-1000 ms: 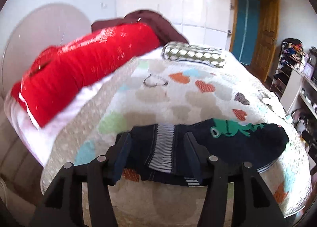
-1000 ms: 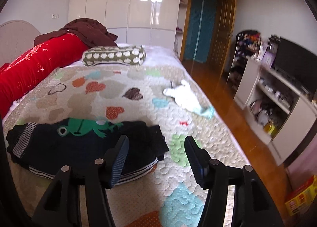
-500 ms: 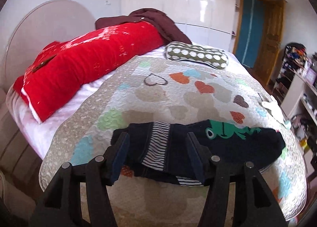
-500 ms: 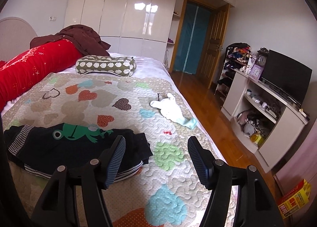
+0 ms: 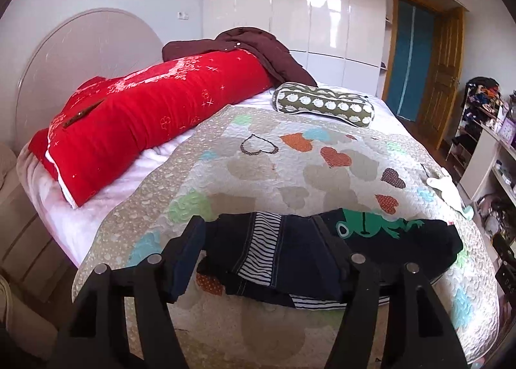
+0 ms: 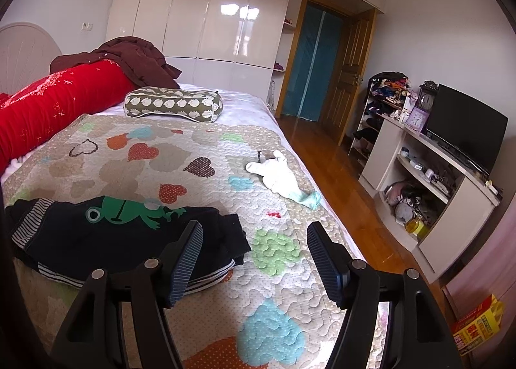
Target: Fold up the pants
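At the bottom of the left wrist view the left gripper (image 5: 262,251) stands with its jaws apart; they have just been opening, and the striped waist end of the pants (image 5: 290,259) shows between them, with no pad visibly pressing on the cloth. The pants are dark navy, folded into a flat bundle with a green frog print (image 5: 377,224) on top, and they lie across the lower middle of that frame on the quilt (image 5: 290,169).

In the right wrist view the right gripper (image 6: 254,256) is at the bottom centre, released; its jaws have just been widening and only quilt shows between them. The pants (image 6: 106,233) sit at the lower left, their near end just beside the left finger.

Further up the quilt, right of centre, lies a white garment (image 6: 280,177). Beyond it, in the upper left, a spotted pillow (image 6: 174,104) rests on the white sheet, with a red bolster (image 6: 54,101) and a brown garment (image 6: 135,56) behind. White wardrobes (image 6: 209,14) fill the far wall, and a television (image 6: 464,124) stands on a cabinet at the right edge.
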A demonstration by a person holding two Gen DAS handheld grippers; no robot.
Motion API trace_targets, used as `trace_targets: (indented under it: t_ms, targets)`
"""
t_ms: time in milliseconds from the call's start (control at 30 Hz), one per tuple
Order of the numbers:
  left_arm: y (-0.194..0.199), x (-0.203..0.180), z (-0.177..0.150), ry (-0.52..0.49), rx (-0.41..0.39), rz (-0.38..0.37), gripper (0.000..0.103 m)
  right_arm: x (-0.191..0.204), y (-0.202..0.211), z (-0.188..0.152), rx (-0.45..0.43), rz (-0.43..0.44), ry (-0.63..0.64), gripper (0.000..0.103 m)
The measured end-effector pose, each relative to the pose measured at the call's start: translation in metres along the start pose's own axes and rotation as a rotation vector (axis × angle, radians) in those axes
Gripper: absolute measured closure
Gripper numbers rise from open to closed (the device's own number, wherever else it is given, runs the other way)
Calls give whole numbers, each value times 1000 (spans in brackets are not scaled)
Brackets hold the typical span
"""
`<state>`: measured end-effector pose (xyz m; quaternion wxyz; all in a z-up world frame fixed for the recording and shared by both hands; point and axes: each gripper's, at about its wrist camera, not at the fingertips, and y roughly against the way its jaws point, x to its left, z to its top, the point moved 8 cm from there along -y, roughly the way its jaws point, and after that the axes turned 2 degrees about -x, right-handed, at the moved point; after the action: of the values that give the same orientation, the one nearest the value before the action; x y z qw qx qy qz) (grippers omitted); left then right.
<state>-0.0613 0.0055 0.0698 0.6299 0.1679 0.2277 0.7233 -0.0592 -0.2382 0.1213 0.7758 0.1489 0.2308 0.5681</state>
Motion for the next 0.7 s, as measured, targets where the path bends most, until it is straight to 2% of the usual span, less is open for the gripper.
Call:
trace_targets:
  t_ms: [567,700]
  targets:
    - [-3,-8,-4,-14,16,-11,37,5,-5,-4,17,-6,5,30]
    - [-11,-7,-9,4,47,-19,33,5,-6,-5,18,1,6,30]
